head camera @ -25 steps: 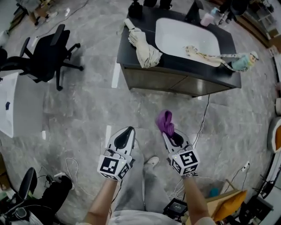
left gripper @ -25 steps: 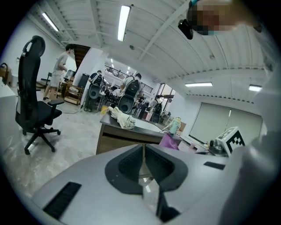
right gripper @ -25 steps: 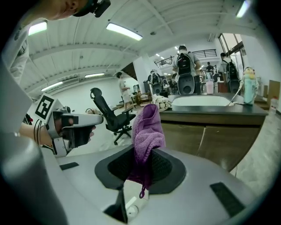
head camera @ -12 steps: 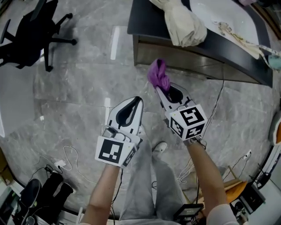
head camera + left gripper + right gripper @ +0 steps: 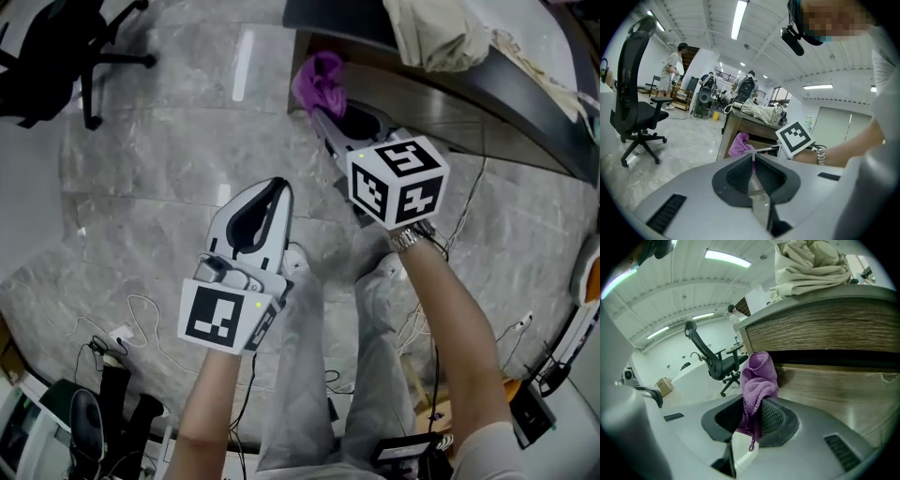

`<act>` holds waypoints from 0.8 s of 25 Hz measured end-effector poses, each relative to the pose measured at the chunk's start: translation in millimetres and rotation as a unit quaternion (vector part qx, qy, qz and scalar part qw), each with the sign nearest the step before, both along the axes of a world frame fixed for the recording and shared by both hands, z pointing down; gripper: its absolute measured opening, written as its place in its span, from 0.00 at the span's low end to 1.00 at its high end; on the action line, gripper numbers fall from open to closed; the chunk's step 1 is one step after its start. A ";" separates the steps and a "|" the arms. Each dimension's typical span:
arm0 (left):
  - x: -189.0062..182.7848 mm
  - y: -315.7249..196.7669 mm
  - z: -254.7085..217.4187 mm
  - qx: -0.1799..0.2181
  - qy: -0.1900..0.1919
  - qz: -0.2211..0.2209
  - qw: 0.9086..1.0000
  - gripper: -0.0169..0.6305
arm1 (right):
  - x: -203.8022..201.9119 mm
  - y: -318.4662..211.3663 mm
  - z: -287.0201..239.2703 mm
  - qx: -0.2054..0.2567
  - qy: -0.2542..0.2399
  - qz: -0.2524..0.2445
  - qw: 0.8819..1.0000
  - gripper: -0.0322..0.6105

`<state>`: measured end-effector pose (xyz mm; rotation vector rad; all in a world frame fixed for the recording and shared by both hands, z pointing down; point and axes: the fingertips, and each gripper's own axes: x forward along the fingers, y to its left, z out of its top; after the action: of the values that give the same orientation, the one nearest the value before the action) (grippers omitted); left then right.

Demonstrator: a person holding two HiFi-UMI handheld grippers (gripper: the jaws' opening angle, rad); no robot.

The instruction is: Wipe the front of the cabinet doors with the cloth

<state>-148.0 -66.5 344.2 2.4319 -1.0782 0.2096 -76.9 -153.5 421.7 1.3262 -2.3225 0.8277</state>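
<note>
The cloth (image 5: 758,380) is being pinched between the fingers of the right gripper (image 5: 752,404). The fingers are being pressed shut on its lower part, while the purple knit is bunching up above the fingertips and a short end is hanging down behind them. In the head view this gripper (image 5: 319,117) is being held out ahead of the person, toward the cabinet (image 5: 441,98). The cloth (image 5: 317,80) is being carried just beside the left end of the wooden front, below the edge of the dark worktop (image 5: 323,17). Whether the cloth is touching the wood cannot be told. In the right gripper view the wooden front is being seen close on the right, with a dark gap running across it. A beige bundle (image 5: 436,33) is lying on the worktop above.

The left gripper (image 5: 277,187) is being held lower and nearer to the person, over the grey floor (image 5: 159,187), well apart from the cabinet. Its fingers are being held together, with nothing between them. A black chair (image 5: 47,56) is standing on the floor far to the left.
</note>
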 end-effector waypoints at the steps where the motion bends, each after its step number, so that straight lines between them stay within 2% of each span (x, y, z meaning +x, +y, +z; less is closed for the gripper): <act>1: 0.5 -0.7 -1.9 0.002 -0.002 -0.001 1.000 0.06 | -0.5 -1.3 -0.1 0.000 -0.004 0.001 1.000 0.19; 5: 9.8 3.7 -7.9 0.009 -0.011 -0.003 1.000 0.06 | 16.5 1.9 4.6 -0.002 -0.014 0.014 1.000 0.19; 10: 40.0 24.8 -2.3 -0.001 -0.019 -0.006 1.000 0.06 | 69.9 11.7 7.1 0.000 -0.007 0.037 0.999 0.19; 15: 96.0 47.2 -5.6 -0.010 -0.014 0.007 1.000 0.06 | 148.4 28.4 7.6 -0.006 0.002 0.073 0.997 0.19; 20: 170.5 63.5 -5.1 -0.015 -0.010 0.031 0.999 0.06 | 237.1 51.8 9.9 -0.013 0.007 0.107 0.994 0.19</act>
<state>22.5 -3.0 339.2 2.4445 -1.0015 0.2692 160.1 -101.7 431.6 1.5855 -2.1771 0.9049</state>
